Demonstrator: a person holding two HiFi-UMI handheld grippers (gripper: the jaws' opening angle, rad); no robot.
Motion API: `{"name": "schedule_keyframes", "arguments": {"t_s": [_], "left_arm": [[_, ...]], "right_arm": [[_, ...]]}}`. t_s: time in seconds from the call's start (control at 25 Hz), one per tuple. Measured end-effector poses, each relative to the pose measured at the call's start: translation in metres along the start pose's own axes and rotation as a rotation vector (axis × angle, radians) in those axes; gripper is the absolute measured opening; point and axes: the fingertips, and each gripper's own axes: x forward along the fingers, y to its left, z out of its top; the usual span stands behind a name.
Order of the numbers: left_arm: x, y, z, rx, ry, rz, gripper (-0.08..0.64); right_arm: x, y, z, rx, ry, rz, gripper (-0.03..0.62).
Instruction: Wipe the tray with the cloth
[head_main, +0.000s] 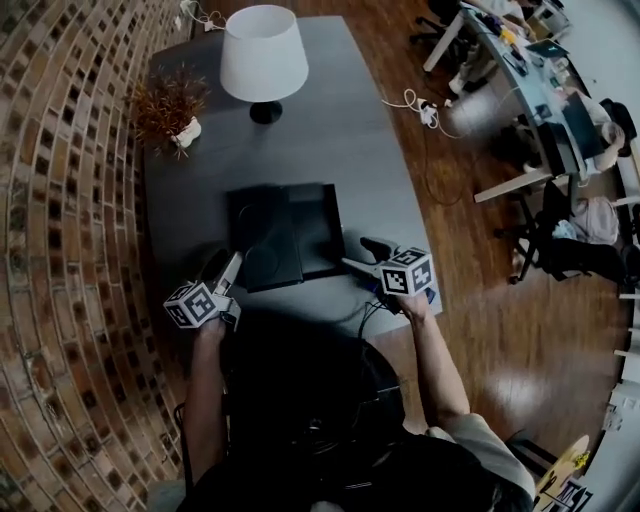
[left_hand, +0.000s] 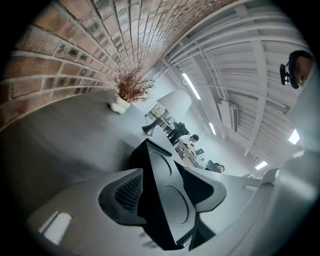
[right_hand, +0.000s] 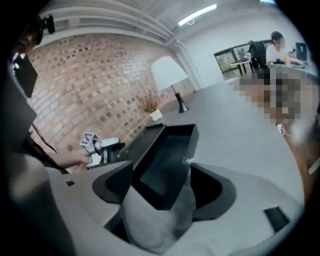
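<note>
A black tray (head_main: 315, 235) with round hollows and one rectangular compartment lies on the grey table (head_main: 380, 170). My left gripper (head_main: 228, 265) is at the tray's near left corner. In the left gripper view the tray's corner (left_hand: 160, 200) stands between the open jaws of my left gripper (left_hand: 165, 195); no pad visibly presses on it. My right gripper (head_main: 358, 253) is at the tray's near right corner. Seen from the right gripper, a grey cloth (right_hand: 155, 220) lies slack between the wide-open jaws of the right gripper (right_hand: 162, 187), just before the tray (right_hand: 167, 160).
A white-shaded lamp (head_main: 263, 55) and a dried plant in a white pot (head_main: 170, 105) stand at the table's far end. A brick wall (head_main: 60, 200) runs along the left. Wooden floor, a cable (head_main: 420, 105) and office desks lie to the right.
</note>
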Motion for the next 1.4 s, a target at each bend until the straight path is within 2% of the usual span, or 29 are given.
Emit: {"name": "schedule_keyframes", "arguments": {"t_s": [0.08, 0.2, 0.36, 0.68, 0.76, 0.8, 0.92, 1.0, 1.12, 1.16, 1.2, 1.28, 1.32, 1.4], "left_arm": [[0.011, 0.002, -0.003, 0.003, 0.03, 0.002, 0.236], [0.025, 0.006, -0.009, 0.024, 0.089, 0.007, 0.25], [0.039, 0.006, -0.012, 0.031, 0.138, -0.012, 0.25], [0.05, 0.001, -0.015, 0.039, 0.155, -0.012, 0.255], [0.05, 0.002, -0.014, 0.041, 0.155, -0.009, 0.259], [0.05, 0.003, -0.012, 0.041, 0.154, -0.007, 0.259], [0.056, 0.006, -0.005, 0.06, 0.171, -0.015, 0.264], [0.067, 0.001, -0.004, 0.126, 0.221, -0.04, 0.291], [0.087, -0.005, -0.013, 0.351, 0.387, -0.072, 0.308], [0.093, -0.005, -0.015, 0.41, 0.434, -0.081, 0.307], [0.098, -0.005, -0.014, 0.437, 0.458, -0.092, 0.308], [0.096, -0.01, -0.001, 0.404, 0.417, -0.111, 0.303], [0.086, -0.012, 0.012, 0.366, 0.349, -0.103, 0.302], [0.049, -0.01, 0.042, 0.263, 0.156, -0.029, 0.302]], "right_arm": [[0.031, -0.01, -0.017, 0.067, 0.08, -0.003, 0.374], [0.057, -0.002, -0.022, 0.188, 0.11, 0.087, 0.375], [0.067, 0.009, -0.012, 0.178, 0.116, 0.137, 0.337], [0.112, 0.079, -0.008, 0.134, 0.145, 0.329, 0.336], [0.125, 0.092, -0.009, 0.108, 0.168, 0.33, 0.352], [0.128, 0.095, -0.011, 0.095, 0.179, 0.321, 0.336], [0.13, 0.103, -0.011, 0.13, 0.181, 0.325, 0.339], [0.128, 0.111, -0.017, 0.162, 0.187, 0.331, 0.339], [0.128, 0.125, -0.029, 0.174, 0.2, 0.321, 0.35], [0.129, 0.127, -0.031, 0.18, 0.195, 0.325, 0.35], [0.128, 0.128, -0.031, 0.185, 0.191, 0.338, 0.337], [0.12, 0.125, -0.025, 0.166, 0.193, 0.365, 0.331], [0.112, 0.119, -0.017, 0.126, 0.19, 0.355, 0.327], [0.096, 0.094, 0.016, -0.012, 0.15, 0.279, 0.327]]}}
